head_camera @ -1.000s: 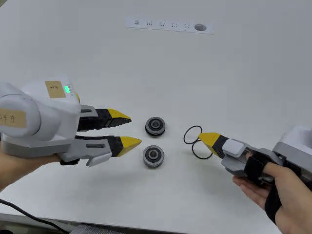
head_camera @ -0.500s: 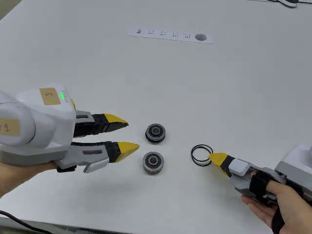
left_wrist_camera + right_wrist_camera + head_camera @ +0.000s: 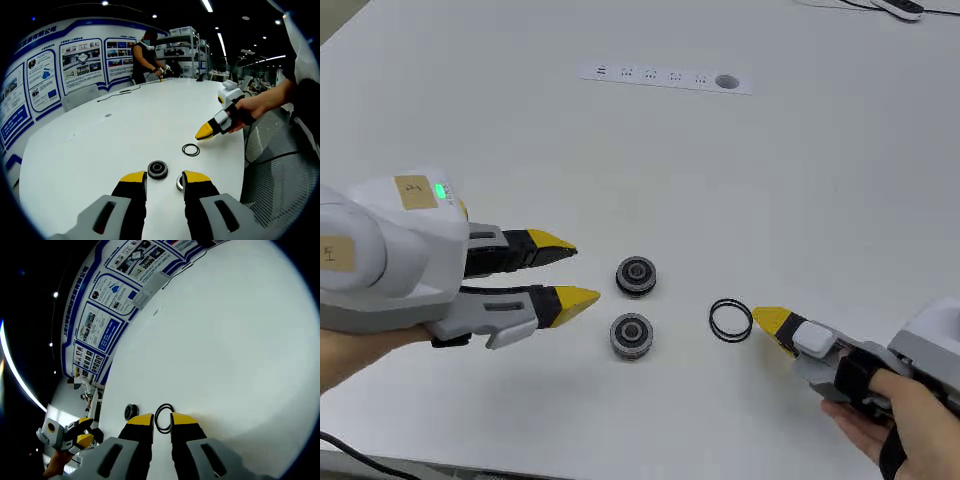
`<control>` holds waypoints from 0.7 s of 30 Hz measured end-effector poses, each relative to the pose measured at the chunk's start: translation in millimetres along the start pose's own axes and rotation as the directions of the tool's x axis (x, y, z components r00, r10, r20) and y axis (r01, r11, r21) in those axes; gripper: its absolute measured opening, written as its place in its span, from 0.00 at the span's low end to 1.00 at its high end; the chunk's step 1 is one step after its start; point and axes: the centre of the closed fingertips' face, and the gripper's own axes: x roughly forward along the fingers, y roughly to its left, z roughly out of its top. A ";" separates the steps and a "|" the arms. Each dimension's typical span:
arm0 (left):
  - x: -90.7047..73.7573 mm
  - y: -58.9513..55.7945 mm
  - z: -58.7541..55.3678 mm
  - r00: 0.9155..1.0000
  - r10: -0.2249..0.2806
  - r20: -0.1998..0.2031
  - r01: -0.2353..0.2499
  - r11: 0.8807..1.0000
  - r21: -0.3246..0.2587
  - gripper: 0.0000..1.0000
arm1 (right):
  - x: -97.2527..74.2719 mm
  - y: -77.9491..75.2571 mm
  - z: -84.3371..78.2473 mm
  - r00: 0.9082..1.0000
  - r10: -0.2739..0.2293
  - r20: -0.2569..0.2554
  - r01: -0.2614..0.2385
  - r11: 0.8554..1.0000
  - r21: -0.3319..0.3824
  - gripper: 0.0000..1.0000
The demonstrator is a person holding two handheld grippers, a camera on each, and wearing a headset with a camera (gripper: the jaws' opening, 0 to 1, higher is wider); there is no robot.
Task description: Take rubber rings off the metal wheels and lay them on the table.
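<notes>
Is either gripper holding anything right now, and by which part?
Nothing is held. The left gripper is open and empty; the rubber rings lie loose on the table just ahead of the right gripper, whose jaws stand apart.

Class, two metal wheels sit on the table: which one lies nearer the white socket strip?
The farther wheel; the other wheel sits on the near side, further from the socket strip.

My white table (image 3: 800, 180) has a socket strip (image 3: 665, 77) on its far side; blue posters (image 3: 82, 62) cover the wall (image 3: 95, 32) beyond.
</notes>
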 end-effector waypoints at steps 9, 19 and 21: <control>8.2 22.6 14.6 1.000 0.008 0.007 -0.008 1.000 0.014 0.29 | 5.5 21.7 8.1 0.998 0.060 0.005 -0.060 0.998 0.004 0.16; 28.0 16.6 14.7 1.000 -0.013 -0.014 0.014 0.998 0.056 0.29 | 13.3 34.7 10.1 0.995 0.100 -0.005 -0.100 0.995 0.004 0.16; 32.9 17.8 11.9 1.000 -0.010 -0.020 0.011 0.999 0.051 0.29 | 13.6 35.2 9.7 0.995 0.103 -0.006 -0.103 0.995 0.010 0.16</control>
